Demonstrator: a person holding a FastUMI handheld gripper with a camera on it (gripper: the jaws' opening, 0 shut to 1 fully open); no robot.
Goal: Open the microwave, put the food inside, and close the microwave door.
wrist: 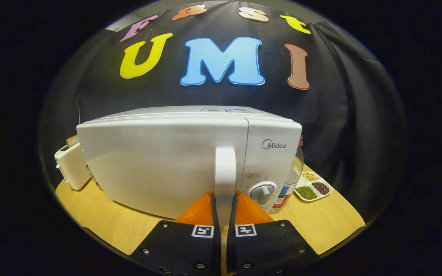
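Note:
A white microwave [159, 161] stands on the wooden table [328, 226] just ahead of me, its door closed or nearly so. A white vertical handle [225, 172] runs down the door's right side, beside the control panel with its round knob [262, 193]. My gripper [225, 209] is shut on the lower end of that handle, one finger pressing on each side of it. No food item can be made out between or near the fingers.
A white toaster [71, 165] with a slice of bread stands left of the microwave. To its right are a clear bottle [292, 180] with a label and a white divided dish [315, 186] of beans. Bare tabletop lies in front.

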